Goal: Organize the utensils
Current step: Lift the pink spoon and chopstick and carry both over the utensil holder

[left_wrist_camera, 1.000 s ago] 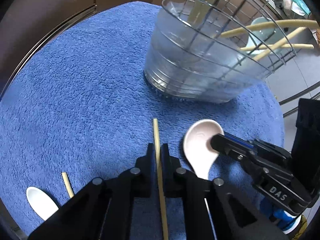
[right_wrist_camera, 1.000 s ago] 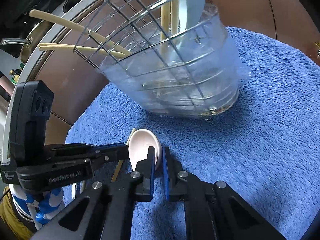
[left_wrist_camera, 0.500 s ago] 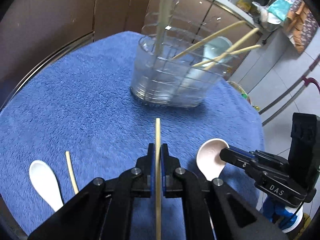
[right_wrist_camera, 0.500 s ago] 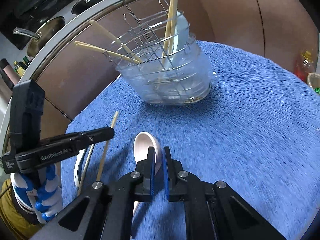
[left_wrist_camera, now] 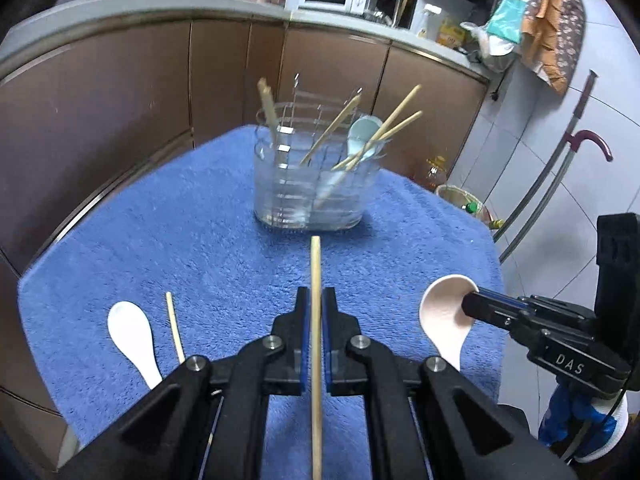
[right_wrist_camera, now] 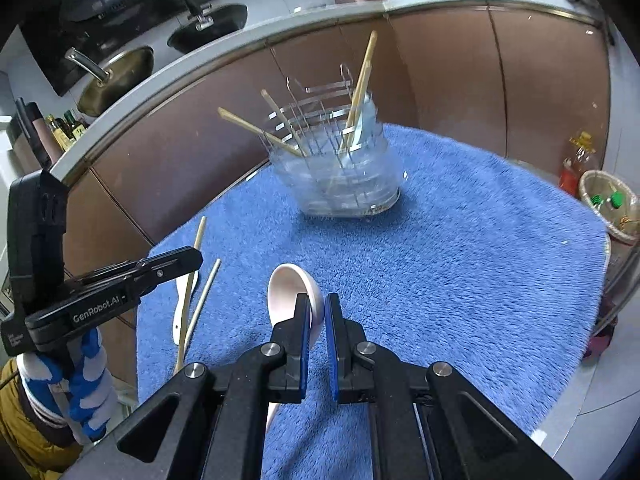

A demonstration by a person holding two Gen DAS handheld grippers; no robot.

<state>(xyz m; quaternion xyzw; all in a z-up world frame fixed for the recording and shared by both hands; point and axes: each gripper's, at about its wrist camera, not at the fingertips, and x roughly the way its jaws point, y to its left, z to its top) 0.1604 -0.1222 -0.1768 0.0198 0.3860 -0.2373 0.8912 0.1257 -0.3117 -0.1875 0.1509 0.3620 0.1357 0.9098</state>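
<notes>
Your left gripper [left_wrist_camera: 316, 316] is clamped on a chopstick [left_wrist_camera: 316, 280], long axis pointing straight at the utensil holder [left_wrist_camera: 312, 184] at centre frame, well apart. Your right gripper [right_wrist_camera: 317, 312] pinches the pink spoon [right_wrist_camera: 288, 292], bowl forward; the holder lies ahead, upper centre.

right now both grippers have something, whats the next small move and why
Probably carry the chopstick in the left gripper forward over the clear holder, since it is clamped and other chopsticks already stand there; the right gripper can follow with the pink spoon.
</notes>
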